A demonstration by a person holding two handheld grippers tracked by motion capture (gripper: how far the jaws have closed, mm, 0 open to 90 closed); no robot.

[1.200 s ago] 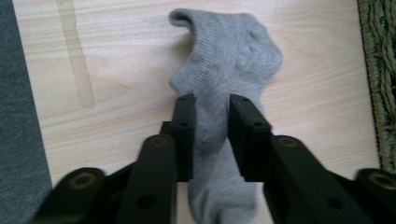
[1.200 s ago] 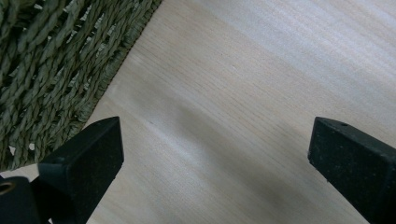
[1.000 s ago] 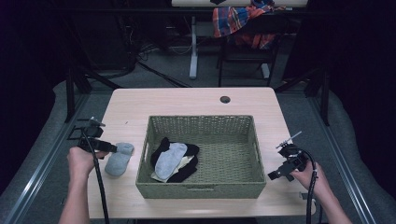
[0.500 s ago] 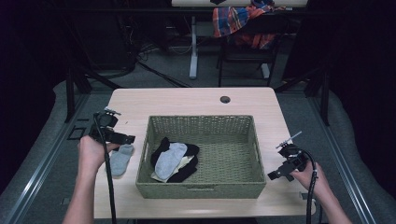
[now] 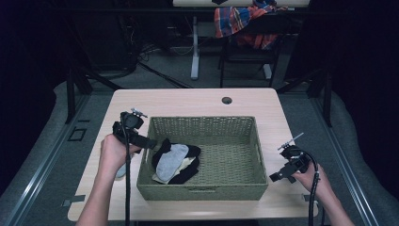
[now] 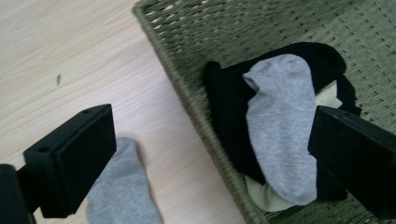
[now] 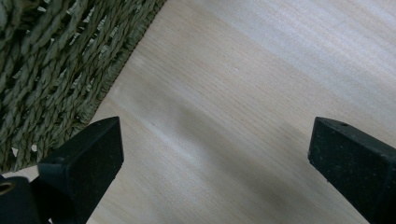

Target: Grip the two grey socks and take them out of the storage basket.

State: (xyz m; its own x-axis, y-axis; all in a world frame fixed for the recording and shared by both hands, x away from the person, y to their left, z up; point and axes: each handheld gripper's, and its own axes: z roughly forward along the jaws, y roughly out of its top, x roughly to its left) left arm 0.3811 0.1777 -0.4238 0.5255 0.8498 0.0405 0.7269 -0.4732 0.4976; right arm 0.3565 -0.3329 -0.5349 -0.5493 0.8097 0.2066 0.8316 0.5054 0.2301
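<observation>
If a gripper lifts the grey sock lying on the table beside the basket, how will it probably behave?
The grey sock lies flat and limp on the table, so it would probably droop from a pinch. It looks thin, likely very light. As soft fabric, it should neither roll nor break, though it may bunch when pushed.

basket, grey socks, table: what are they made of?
Basket: woven fibre, maybe seagrass or paper cord; matte olive twisted strands. Grey socks, one in the basket and one on the table: soft knit fabric, limp and matte. Table: pale wood or wood-look laminate; grain lines, slight sheen.
</observation>
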